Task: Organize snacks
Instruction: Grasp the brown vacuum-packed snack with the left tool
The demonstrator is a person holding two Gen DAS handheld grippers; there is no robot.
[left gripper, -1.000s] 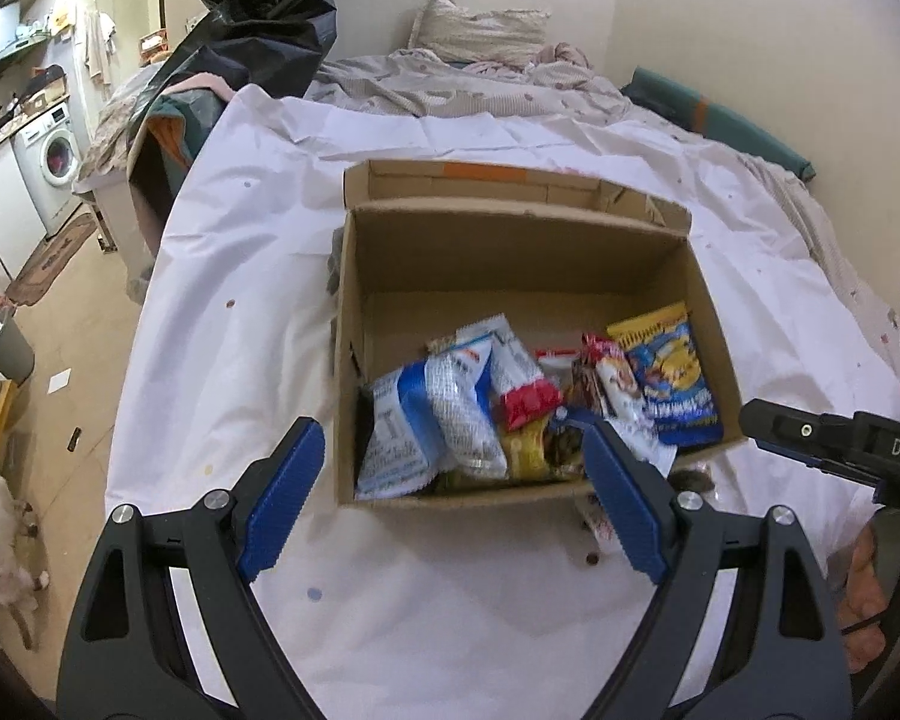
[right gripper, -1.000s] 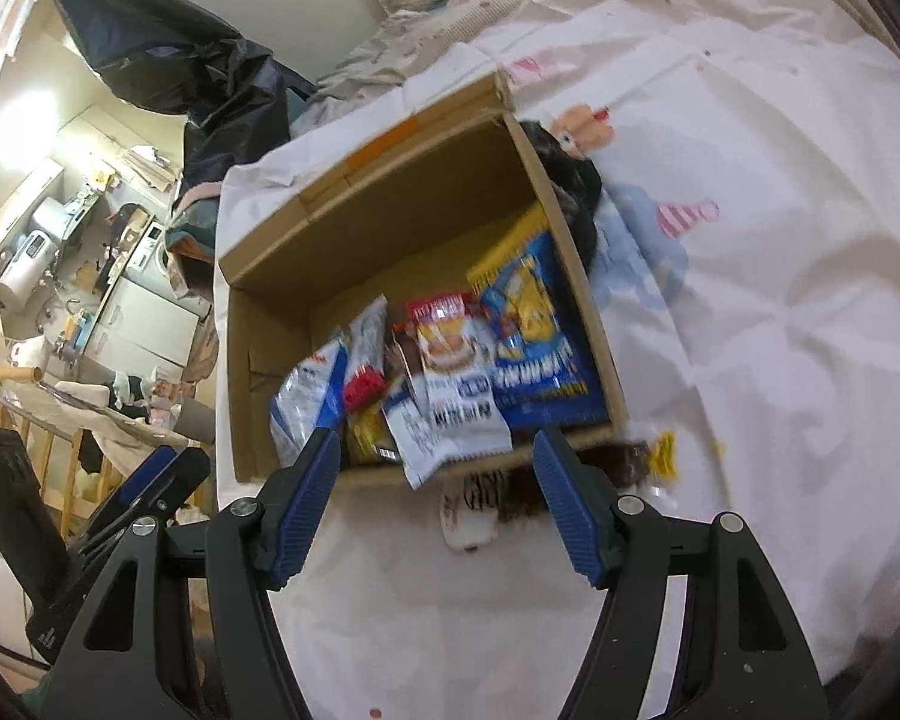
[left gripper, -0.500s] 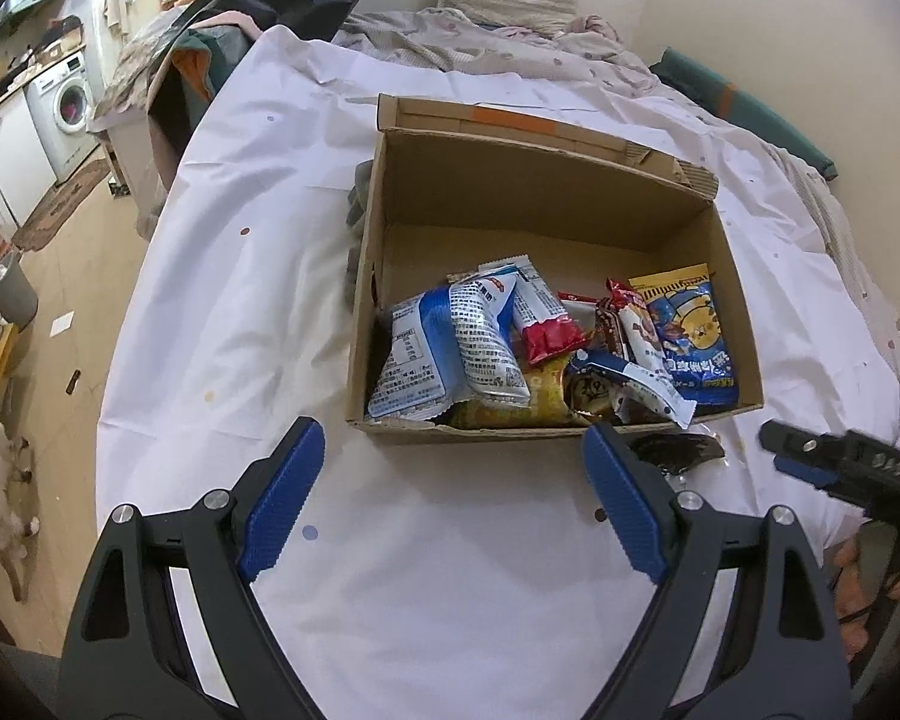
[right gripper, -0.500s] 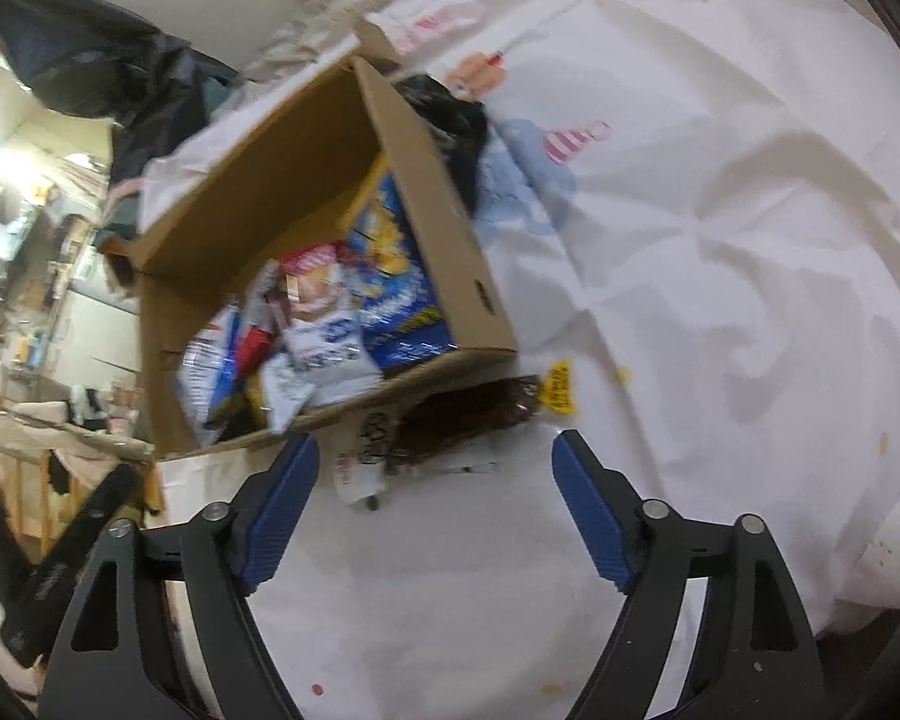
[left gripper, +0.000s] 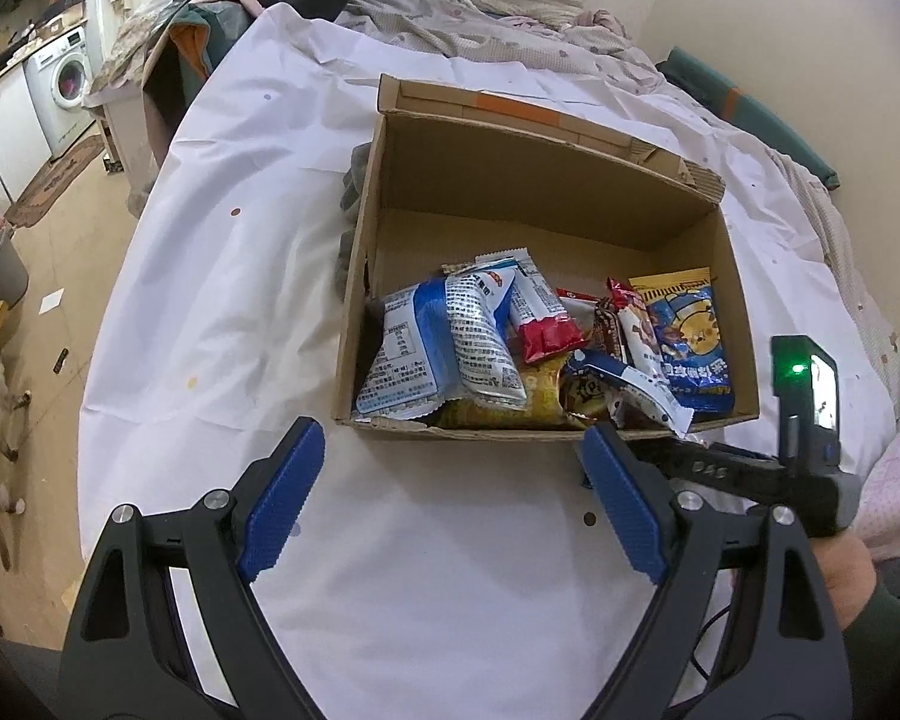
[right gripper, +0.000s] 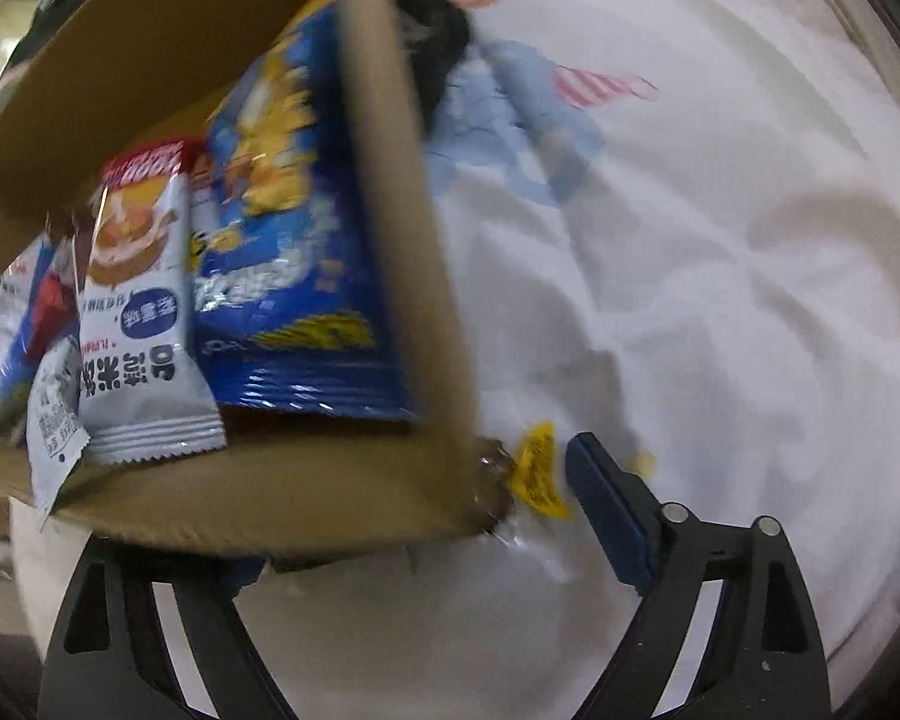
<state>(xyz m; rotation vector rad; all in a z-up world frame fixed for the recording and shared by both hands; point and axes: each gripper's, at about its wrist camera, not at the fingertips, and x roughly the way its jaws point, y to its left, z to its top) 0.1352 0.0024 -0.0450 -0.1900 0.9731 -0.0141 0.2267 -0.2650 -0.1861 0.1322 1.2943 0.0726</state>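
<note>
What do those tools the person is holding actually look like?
Each tool, left tool and right tool, is a black plastic frame with triangular cut-outs and silver bolts, ending in two ribbed blue fingers. The right one carries a small lit screen and a green light. The sleeve is dark green.

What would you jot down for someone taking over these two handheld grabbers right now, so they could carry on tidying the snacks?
Left gripper: jaws open, empty, above the white sheet in front of the cardboard box.
Right gripper: jaws open, low at the box's near right corner, around a dark snack packet with a yellow tab that lies on the sheet, partly under the box. Not gripped yet.
Done: several packets sit in the box, including the blue chip bag and the blue-and-white pouch.
Left: probably close on the dark packet and put it in the box.
</note>
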